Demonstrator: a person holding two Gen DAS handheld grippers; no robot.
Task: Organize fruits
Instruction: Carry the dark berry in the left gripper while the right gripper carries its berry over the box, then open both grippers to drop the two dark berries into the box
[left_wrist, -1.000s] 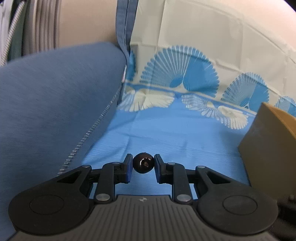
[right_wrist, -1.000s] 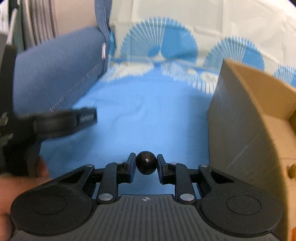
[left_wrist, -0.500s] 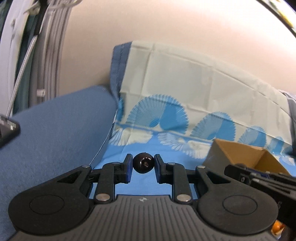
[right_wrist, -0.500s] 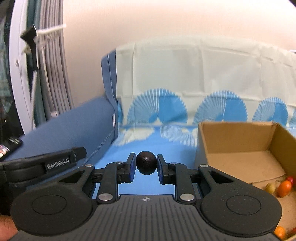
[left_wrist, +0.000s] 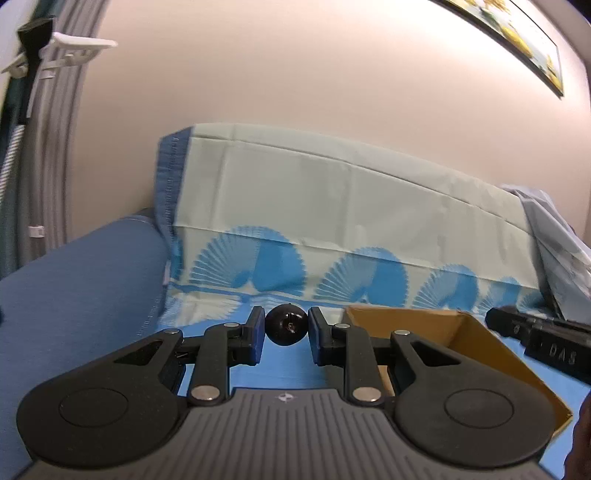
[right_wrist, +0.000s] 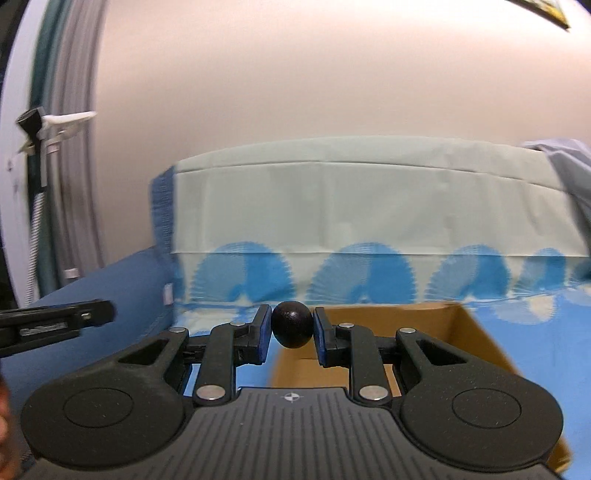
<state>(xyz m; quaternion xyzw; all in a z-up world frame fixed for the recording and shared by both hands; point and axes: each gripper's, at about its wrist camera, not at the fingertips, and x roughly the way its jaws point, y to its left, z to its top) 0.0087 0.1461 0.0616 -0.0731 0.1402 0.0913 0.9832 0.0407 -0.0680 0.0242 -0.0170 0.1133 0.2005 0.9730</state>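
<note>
My left gripper (left_wrist: 286, 330) is shut on a small dark round fruit (left_wrist: 286, 328), held above the blue cloth just left of a brown cardboard box (left_wrist: 476, 350). My right gripper (right_wrist: 291, 329) is likewise shut on a dark round fruit (right_wrist: 291, 328), raised in front of the same cardboard box (right_wrist: 469, 332). Both grippers point nearly level toward the sofa back. The box's inside is hidden behind the gripper bodies. The right gripper's tip (left_wrist: 535, 338) shows at the right edge of the left wrist view, and the left gripper's finger (right_wrist: 59, 319) at the left edge of the right wrist view.
A blue sofa armrest (left_wrist: 74, 295) rises on the left. A pale cloth with blue fan prints (left_wrist: 332, 229) drapes the sofa back and seat. Behind it stands a plain wall (left_wrist: 295, 74) with a framed picture (left_wrist: 517, 33) top right. Grey crumpled fabric (left_wrist: 557, 236) lies at the right.
Both grippers have risen and tilted up, each still holding its dark fruit. The view went from the blue seat cloth to the sofa back and wall. The small coloured fruits in the box have dropped from sight.
</note>
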